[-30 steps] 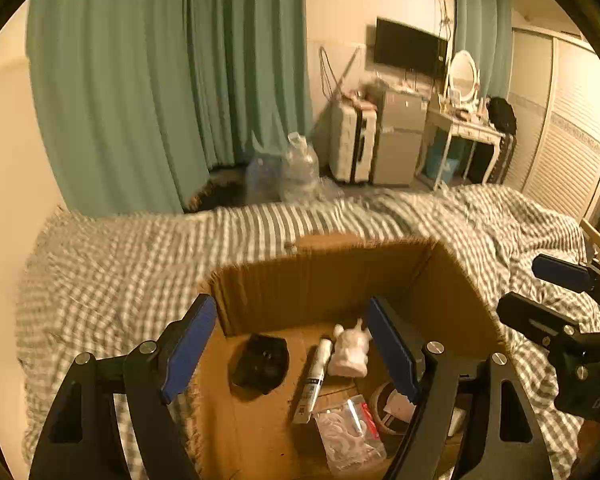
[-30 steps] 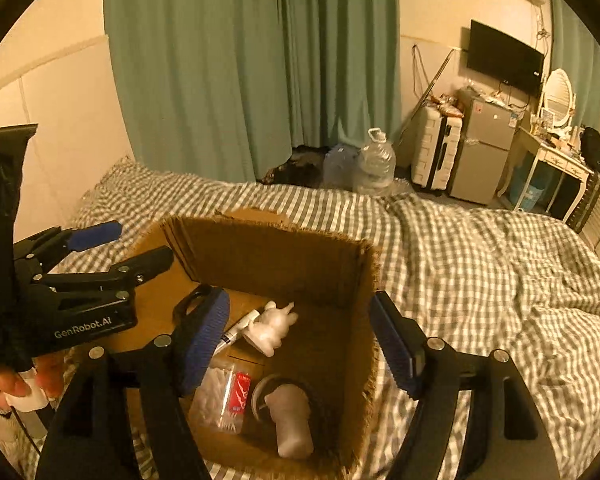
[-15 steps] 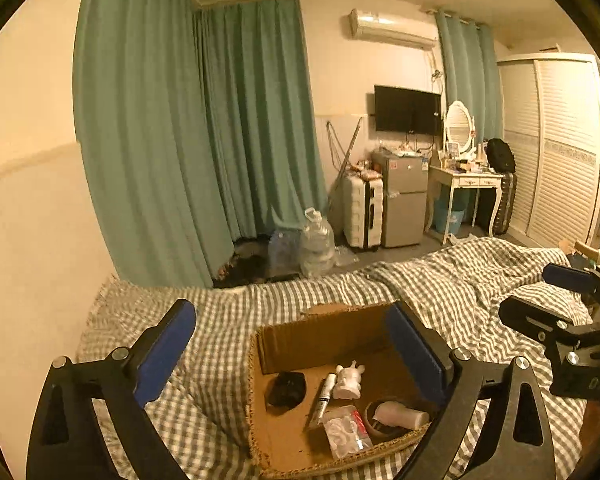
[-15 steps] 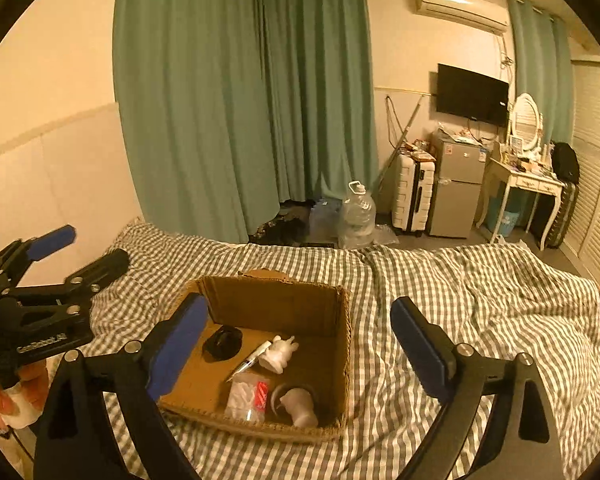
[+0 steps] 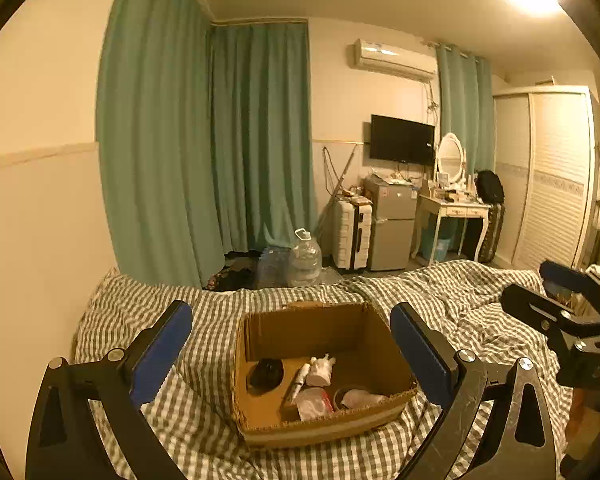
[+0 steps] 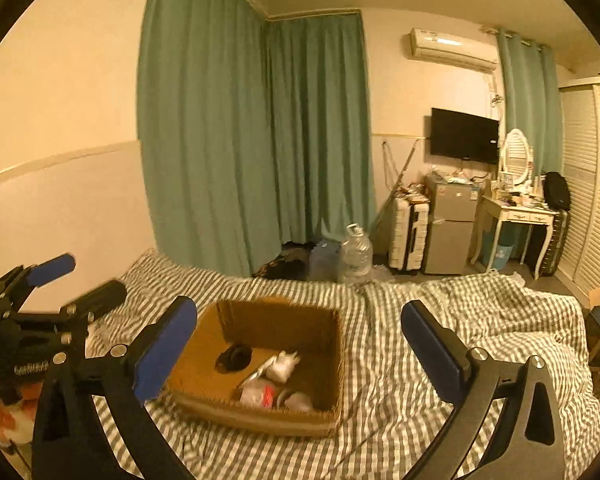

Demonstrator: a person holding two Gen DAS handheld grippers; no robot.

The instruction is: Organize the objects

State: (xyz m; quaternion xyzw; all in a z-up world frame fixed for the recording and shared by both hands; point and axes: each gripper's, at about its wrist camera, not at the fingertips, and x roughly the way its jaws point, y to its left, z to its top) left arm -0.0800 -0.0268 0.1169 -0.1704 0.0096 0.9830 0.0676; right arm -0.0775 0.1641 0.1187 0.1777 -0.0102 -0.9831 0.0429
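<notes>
Both grippers now farther back from cardboard box on checked bedspread, fingers spread, empty.

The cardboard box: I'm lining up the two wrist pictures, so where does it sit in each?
Left wrist: cardboard box sits low and centre, between the open left tongs.
Right wrist: it sits low, left of centre, nearer the left finger of the open right tongs.
Shared landmark: the clear water jug on the floor beyond the bed.

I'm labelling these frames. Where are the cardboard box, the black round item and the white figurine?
cardboard box point(image 5: 320, 434), left wrist view, near wall.
black round item point(image 5: 265, 374), left wrist view, its middle.
white figurine point(image 5: 320, 372), left wrist view, its body.
</notes>
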